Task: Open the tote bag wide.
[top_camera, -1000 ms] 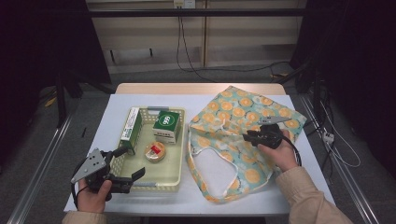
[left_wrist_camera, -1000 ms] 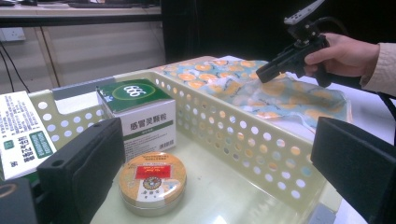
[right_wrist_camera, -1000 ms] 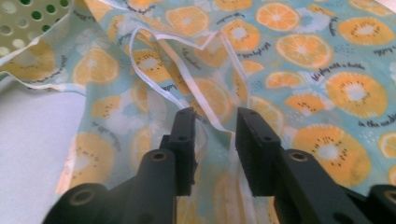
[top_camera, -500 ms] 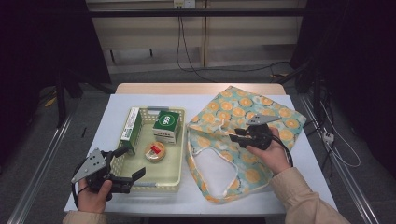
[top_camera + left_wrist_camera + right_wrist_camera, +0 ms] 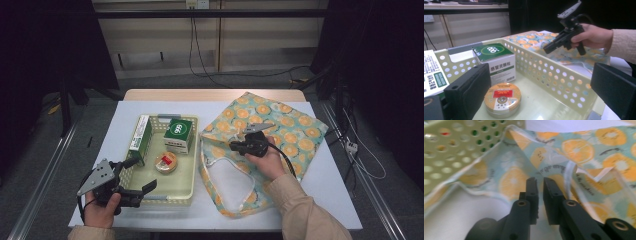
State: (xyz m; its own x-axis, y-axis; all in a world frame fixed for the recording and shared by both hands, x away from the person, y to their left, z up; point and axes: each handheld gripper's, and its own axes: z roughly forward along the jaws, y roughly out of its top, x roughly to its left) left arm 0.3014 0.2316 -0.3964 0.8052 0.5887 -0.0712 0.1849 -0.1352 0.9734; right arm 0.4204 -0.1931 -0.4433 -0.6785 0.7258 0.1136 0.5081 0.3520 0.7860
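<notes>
**Fingers nearly pinched over the bag rim, risk of a missed or double-layer grab**

Fingers [image 5: 534,195] of my right gripper [image 5: 239,146] are sitting almost together, a thin slit showing between them, and I am seeing no cloth caught in that slit; they are hovering just over the orange-print bag [image 5: 280,127] near its opening, close to the white-edged rim. I am judging the main risk as this: if I am closing here, the tips may be nipping both layers of the bag at once, or sliding off the thin hem, so the mouth would not be opening. The basket [image 5: 187,192] wall lies just beside the bag's edge, and a sideways drift could be snagging it.

My right hand [image 5: 267,160] is resting over the bag, wrist bent, gripper pointing toward the basket. My left gripper [image 5: 134,180] is waiting at the near corner of the basket, fingers [image 5: 471,92] spread wide and holding nothing, aimed into the basket.

Farther in, the round tin [image 5: 166,162] is lying on the basket floor, the green-topped box [image 5: 178,134] behind it, and a long green-and-white carton [image 5: 141,139] along the left wall. The worktop [image 5: 320,200] is carrying everything.
</notes>
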